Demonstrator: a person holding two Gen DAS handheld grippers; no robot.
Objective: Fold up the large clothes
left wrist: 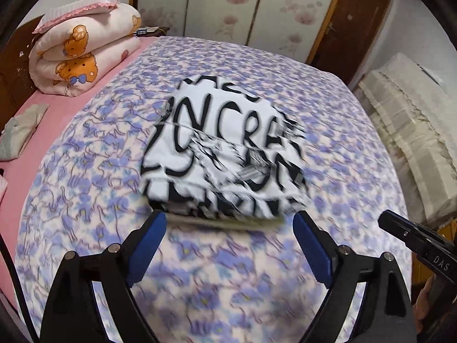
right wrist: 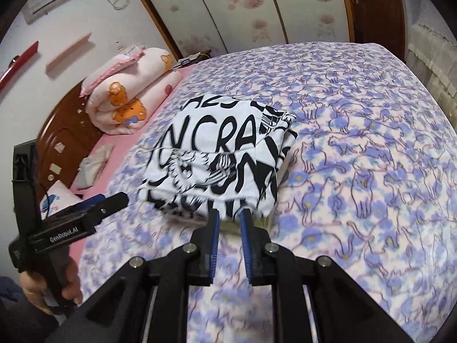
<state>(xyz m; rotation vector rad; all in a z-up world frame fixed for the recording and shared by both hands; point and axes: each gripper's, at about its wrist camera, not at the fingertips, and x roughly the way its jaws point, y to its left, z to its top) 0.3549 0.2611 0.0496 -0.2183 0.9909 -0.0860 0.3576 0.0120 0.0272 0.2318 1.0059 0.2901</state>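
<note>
A white garment with bold black lettering (left wrist: 225, 154) lies folded into a compact stack on the purple-flowered bedspread (left wrist: 85, 188). It also shows in the right wrist view (right wrist: 220, 157). My left gripper (left wrist: 230, 220) is open wide, its blue pads just short of the stack's near edge and empty. My right gripper (right wrist: 230, 214) has its jaws a narrow gap apart, tips at the stack's near edge, holding nothing that I can see. The left gripper shows in the right wrist view (right wrist: 105, 203), the right one in the left wrist view (left wrist: 400, 223).
A rolled pink quilt with bear print (left wrist: 82, 51) lies at the head of the bed by the wooden headboard (right wrist: 65, 131). A small folded cloth (left wrist: 20, 131) lies on the pink sheet. A cream covered piece of furniture (left wrist: 411, 131) stands to the right of the bed. A wooden door (left wrist: 351, 17) is behind.
</note>
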